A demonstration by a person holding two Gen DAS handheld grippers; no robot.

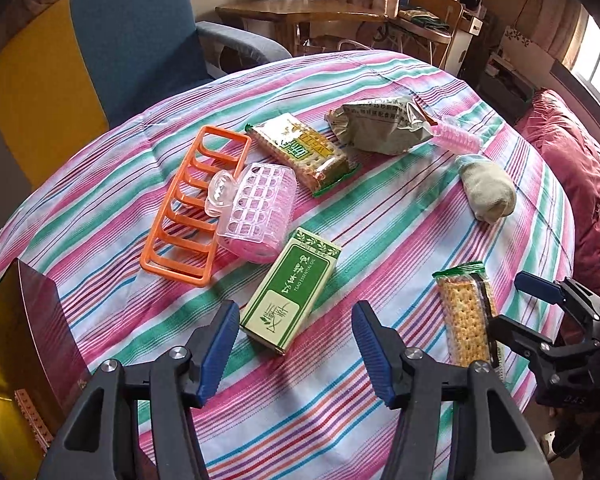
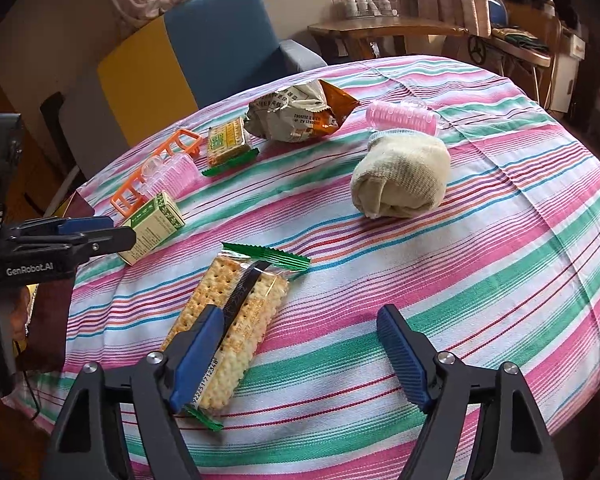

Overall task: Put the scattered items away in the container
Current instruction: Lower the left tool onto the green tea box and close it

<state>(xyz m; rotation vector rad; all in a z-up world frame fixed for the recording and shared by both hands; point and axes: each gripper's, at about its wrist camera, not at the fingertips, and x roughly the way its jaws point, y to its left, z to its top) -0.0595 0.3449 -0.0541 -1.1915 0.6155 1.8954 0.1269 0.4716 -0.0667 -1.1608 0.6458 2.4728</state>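
Note:
Scattered on the striped cloth lie a green box, an orange rack, a pink roller with a clear clip, two cracker packs, a crumpled snack bag and a rolled sock. My left gripper is open, and the box's near end sits just ahead of its fingertips, untouched. My right gripper is open over the cloth; the near cracker pack lies partly under its left finger. A dark container with a gold inside stands at the lower left.
A second pink roller lies behind the sock. A blue and yellow armchair stands past the far left edge of the table, and a wooden desk behind it. A red quilt lies to the right.

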